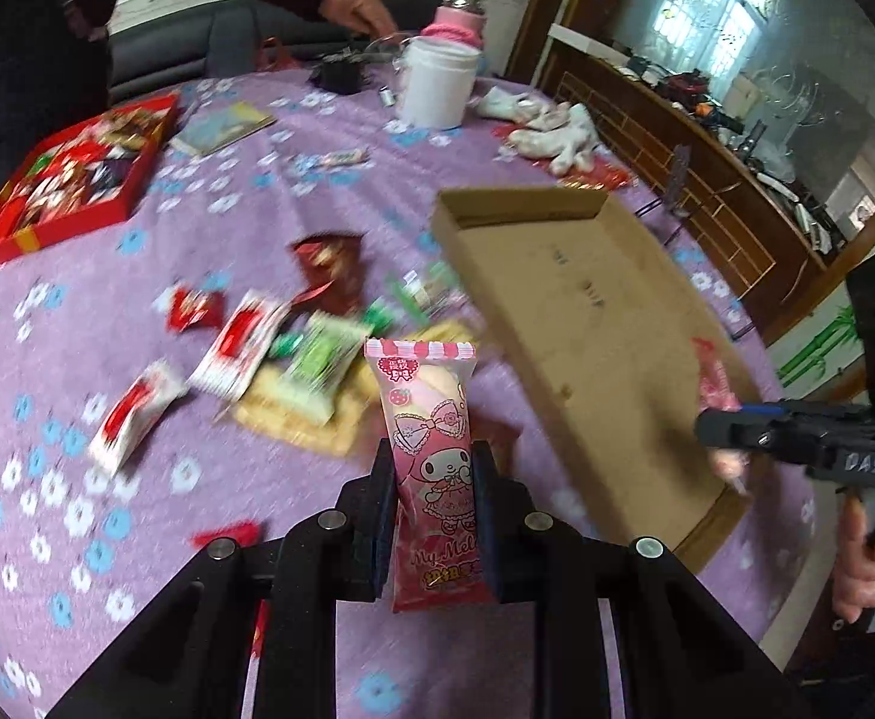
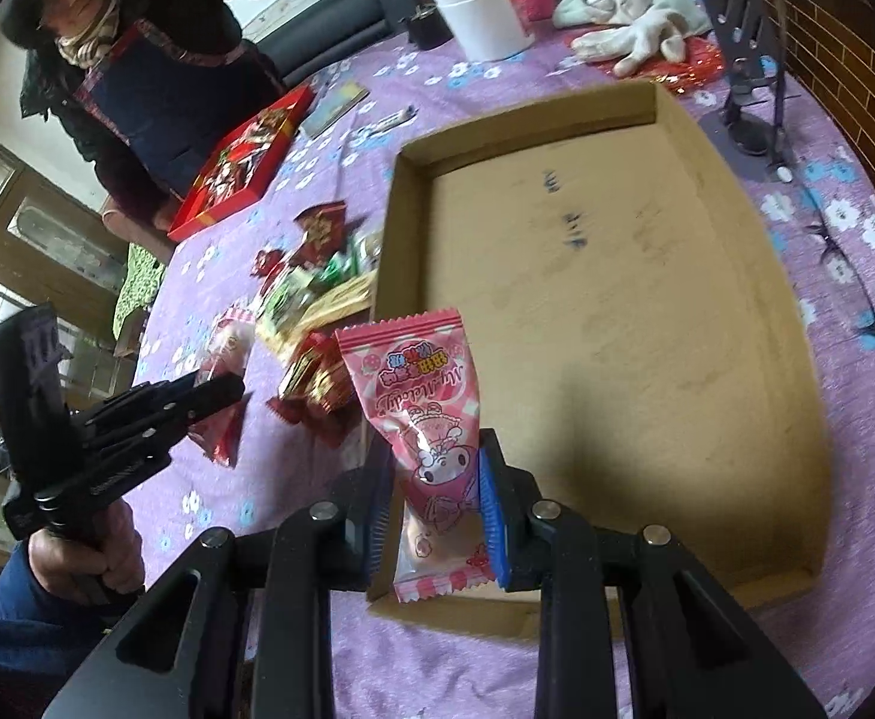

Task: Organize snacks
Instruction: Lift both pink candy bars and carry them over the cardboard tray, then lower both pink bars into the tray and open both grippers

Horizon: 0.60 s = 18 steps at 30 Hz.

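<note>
Each gripper was clamped on its own pink cartoon-printed snack packet: the left gripper held one upright above the purple flowered tablecloth, the right gripper held another over the near edge of the shallow brown cardboard tray. Only the right view showed the tray's bare floor whole, plus a person in a dark apron at the tabletop's far edge. Loose red, white and green packets lay heaped beside the tray's left wall, a red gift box beyond them.
</note>
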Available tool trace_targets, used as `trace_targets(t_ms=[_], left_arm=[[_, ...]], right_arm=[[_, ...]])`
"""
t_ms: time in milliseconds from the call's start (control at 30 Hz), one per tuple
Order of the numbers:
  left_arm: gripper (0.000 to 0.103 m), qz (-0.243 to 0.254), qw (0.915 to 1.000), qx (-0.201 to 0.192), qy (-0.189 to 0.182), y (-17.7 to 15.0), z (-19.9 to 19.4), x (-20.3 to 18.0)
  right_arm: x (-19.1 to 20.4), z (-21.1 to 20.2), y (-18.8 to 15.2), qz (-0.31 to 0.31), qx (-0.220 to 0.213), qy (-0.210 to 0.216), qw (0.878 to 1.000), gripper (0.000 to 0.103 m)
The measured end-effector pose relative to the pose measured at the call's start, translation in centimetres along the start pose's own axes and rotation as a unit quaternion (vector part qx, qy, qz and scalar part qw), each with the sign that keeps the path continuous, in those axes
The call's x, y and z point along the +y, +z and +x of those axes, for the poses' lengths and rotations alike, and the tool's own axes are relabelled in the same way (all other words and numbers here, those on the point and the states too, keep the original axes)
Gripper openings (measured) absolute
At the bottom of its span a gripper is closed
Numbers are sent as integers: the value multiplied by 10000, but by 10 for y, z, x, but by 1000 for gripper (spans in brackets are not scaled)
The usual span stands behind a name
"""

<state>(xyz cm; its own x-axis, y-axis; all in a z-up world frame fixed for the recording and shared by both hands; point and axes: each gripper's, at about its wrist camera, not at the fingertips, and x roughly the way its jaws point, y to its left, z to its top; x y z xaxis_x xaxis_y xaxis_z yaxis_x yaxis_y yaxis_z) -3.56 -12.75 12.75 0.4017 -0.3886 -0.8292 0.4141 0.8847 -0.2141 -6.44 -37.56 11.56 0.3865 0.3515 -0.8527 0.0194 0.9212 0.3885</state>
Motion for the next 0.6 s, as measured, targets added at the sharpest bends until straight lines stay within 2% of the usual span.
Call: trace_targets(t_ms=[200,400,600], left_arm=[[23,168,9996,-1,-211,27,30,-40],[23,239,9991,140,-322,60,91,-75],[23,127,9991,280,-278,77,127,-86]], right_arm=[[-14,1,22,179,-22,-13,9998,26],[-34,12,48,376,-34,-153,9992,26],[-58,30,78,650,0,-264,9975,26]])
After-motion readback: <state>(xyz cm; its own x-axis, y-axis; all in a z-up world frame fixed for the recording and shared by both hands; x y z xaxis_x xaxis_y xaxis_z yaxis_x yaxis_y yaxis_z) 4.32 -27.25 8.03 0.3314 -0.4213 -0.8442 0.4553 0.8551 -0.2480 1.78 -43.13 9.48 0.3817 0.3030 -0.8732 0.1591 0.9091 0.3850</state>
